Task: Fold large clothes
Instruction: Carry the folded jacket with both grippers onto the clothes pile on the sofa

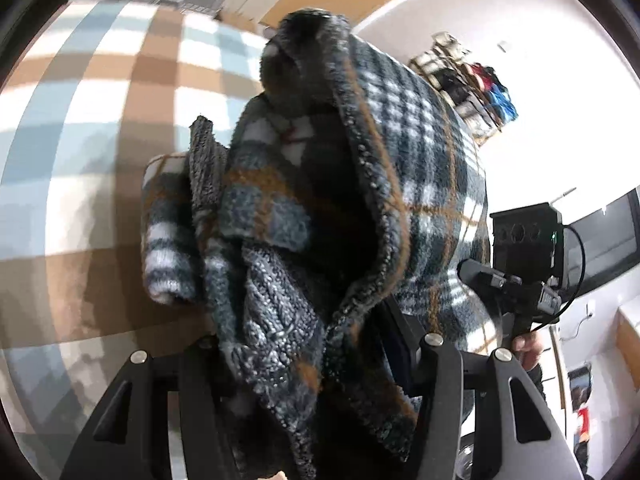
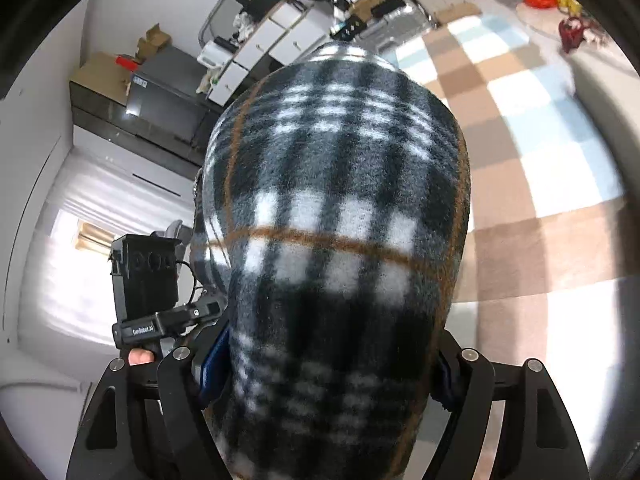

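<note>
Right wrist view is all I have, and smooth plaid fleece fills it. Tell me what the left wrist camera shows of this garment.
Observer: The dark plaid fleece garment shows its fuzzy grey knit lining, bunched in folds.
Operator: Report the left gripper.
Observer: The left gripper has the bunched fabric between its fingers, apparently clamped.
Operator: Say what lies left of the garment.
Observer: Only the blue, tan and white checked cover, with a striped cuff or roll hanging before it.
</note>
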### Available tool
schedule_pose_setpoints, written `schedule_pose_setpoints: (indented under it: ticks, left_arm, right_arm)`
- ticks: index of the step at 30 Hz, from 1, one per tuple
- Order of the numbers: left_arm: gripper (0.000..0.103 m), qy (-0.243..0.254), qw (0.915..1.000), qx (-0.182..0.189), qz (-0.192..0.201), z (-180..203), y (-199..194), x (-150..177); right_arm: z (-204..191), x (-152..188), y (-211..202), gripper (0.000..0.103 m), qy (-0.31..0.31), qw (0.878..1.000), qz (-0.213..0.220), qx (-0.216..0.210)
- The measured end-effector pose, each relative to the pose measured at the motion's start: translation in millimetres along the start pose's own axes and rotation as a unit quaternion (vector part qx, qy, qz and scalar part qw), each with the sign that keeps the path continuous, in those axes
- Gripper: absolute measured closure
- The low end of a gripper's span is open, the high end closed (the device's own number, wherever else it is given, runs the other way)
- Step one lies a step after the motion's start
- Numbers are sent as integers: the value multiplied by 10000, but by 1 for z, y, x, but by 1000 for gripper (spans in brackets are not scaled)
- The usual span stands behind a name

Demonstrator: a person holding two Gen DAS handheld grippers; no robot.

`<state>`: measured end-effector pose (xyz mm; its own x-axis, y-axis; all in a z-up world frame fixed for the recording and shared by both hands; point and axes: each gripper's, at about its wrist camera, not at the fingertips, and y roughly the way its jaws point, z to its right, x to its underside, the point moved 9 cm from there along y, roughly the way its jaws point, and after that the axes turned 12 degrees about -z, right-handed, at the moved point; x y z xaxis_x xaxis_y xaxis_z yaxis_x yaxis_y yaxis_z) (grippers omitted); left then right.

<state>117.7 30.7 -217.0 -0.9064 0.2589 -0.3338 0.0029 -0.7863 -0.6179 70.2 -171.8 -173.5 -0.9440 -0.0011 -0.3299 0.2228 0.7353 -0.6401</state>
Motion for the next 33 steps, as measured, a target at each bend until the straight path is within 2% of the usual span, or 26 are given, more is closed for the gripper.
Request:
schedule_pose_setpoints:
  ticks: [7, 13, 16, 21, 24, 27, 29, 31, 32, 33]
  left_arm:
    - [54, 505, 9986, 148, 20, 80, 3, -27]
    - [53, 1145, 9932, 214, 35, 181, 22, -56]
    - [53, 1429, 9892, 326, -26, 237, 44, -71]
    - [53, 1647, 9843, 619, -111, 314, 104, -85]
    - [53, 1536, 9849, 767, -220, 329, 157, -85]
    - [53, 1236, 9896, 589, -449, 314, 228, -78]
    - [53, 1056, 9914, 358, -691, 294, 272, -65]
    - [51, 1148, 9915, 460, -397, 284, 277, -58]
    - [51, 1245, 9907, 439, -327, 285, 272, -58]
    - [50, 1371, 9895, 342, -296, 283, 265, -55]
  right_arm:
    - [-3, 14, -87, 25, 39, 9986, 526, 94]
    - [5, 22, -188, 25, 5, 9939, 1031, 393]
    - [18, 33, -260, 25, 56, 9893, 1265, 728]
    - [58, 35, -336, 25, 252, 9806, 1432, 1312]
    - [110, 46, -360, 23, 502, 9786, 1245, 1561]
    - [168, 45, -349, 22, 1063, 9751, 1049, 1637]
    - [221, 57, -335, 21, 1649, 9662, 764, 1829]
    - [246, 69, -326, 14, 1895, 9674, 809, 1475]
    - [243, 72, -330, 13, 1776, 9710, 869, 1346]
    - [237, 74, -331, 13, 1597, 9735, 859, 1392]
